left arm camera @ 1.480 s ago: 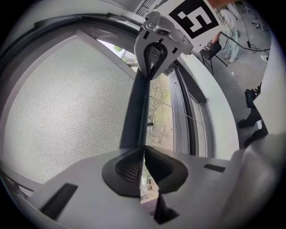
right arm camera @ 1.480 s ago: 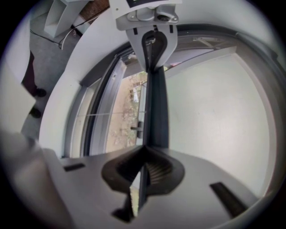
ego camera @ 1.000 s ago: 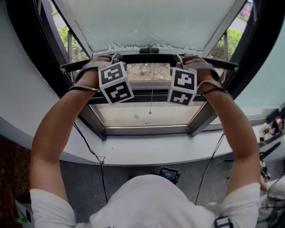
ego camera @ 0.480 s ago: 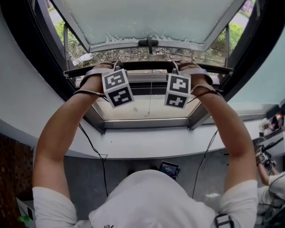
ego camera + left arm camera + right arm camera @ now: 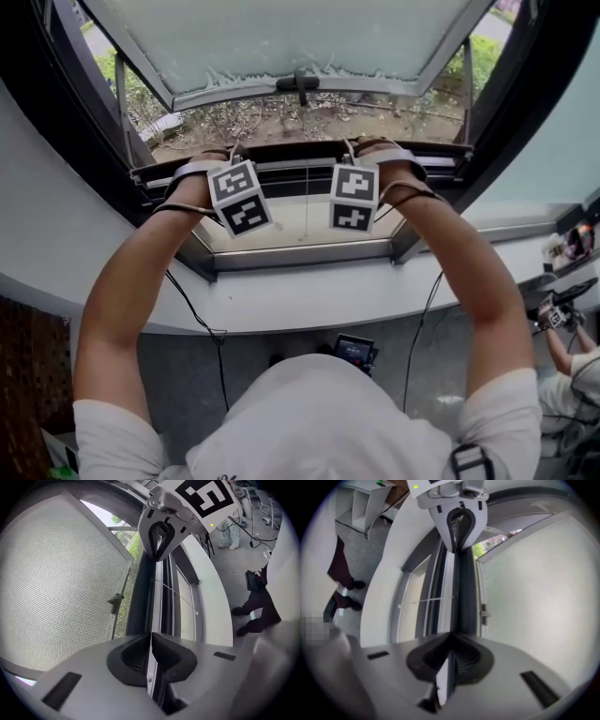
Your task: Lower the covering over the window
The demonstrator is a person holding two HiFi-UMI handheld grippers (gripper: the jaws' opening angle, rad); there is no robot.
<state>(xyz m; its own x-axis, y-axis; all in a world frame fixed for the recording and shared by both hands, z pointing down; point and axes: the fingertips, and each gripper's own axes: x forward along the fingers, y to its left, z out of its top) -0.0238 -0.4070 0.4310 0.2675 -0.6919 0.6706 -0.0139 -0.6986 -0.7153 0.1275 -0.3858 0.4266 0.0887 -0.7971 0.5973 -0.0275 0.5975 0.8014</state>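
Bright daylight through window (image 5: pixel 300 42); room interior dimmer. Strong fisheye bending, black vignette at edges. Foreground slightly blurred.

1. Left gripper (image 5: pixel 151 660): light grey moulded body, black ribbed jaw pads, two black rectangular slots in the face.
2. Right gripper (image 5: pixel 449 665): same build and colours.
3. Each housing carries a lit green lamp (image 5: pixel 212 525).
4. Left cube (image 5: pixel 234 197) and right cube (image 5: pixel 353 198): white faces, black square markers.
5. Left cable (image 5: pixel 187 302) and right cable (image 5: pixel 421 328): thin, black.
6. Wrist straps (image 5: pixel 192 169): grey bands with black cords.
7. Clothing: white short-sleeved shirt (image 5: pixel 319 422); black buckle (image 5: pixel 472 461) at the right shoulder.
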